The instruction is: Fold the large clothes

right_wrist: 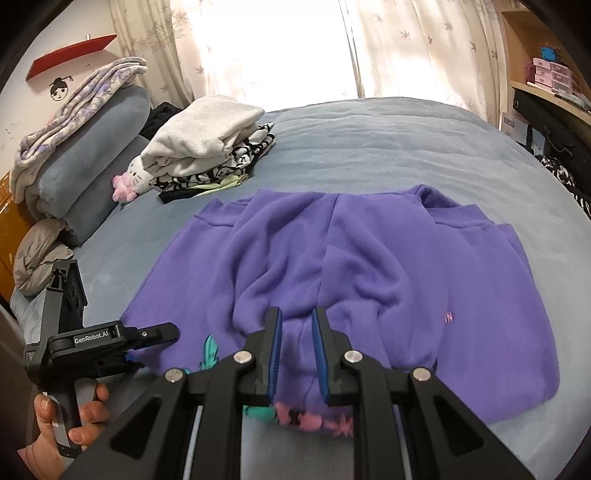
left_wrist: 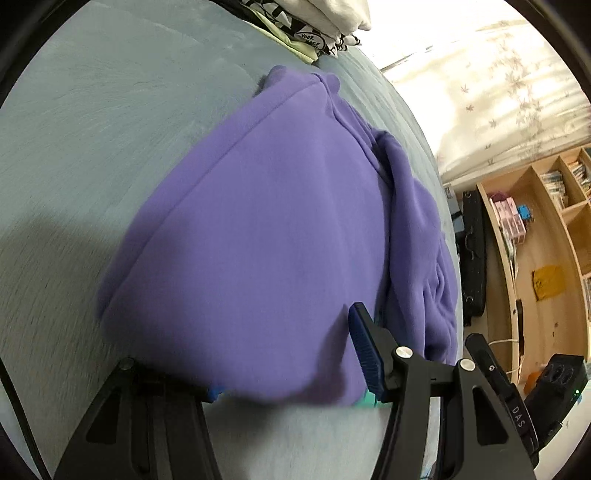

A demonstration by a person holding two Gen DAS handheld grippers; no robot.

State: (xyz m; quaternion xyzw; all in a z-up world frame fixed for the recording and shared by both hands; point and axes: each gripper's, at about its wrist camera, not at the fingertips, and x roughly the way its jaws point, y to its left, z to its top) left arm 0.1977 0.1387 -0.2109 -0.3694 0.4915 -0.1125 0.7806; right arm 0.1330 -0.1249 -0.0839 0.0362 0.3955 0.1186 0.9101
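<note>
A purple sweatshirt lies spread on the grey-blue bed, its sides folded inward. My right gripper is shut on a bunched fold at the garment's near edge, with purple cloth pinched between the blue pads. A pink and teal print shows below that grip. My left gripper is at the near left corner of the garment and stands open. The hem drapes across the gap and hides its left finger. The ribbed face of its right pad is bare.
A stack of folded clothes sits at the far left of the bed, beside a plush toy and rolled bedding. Wooden shelves stand past the bed's right edge. A hand grips the left gripper's handle.
</note>
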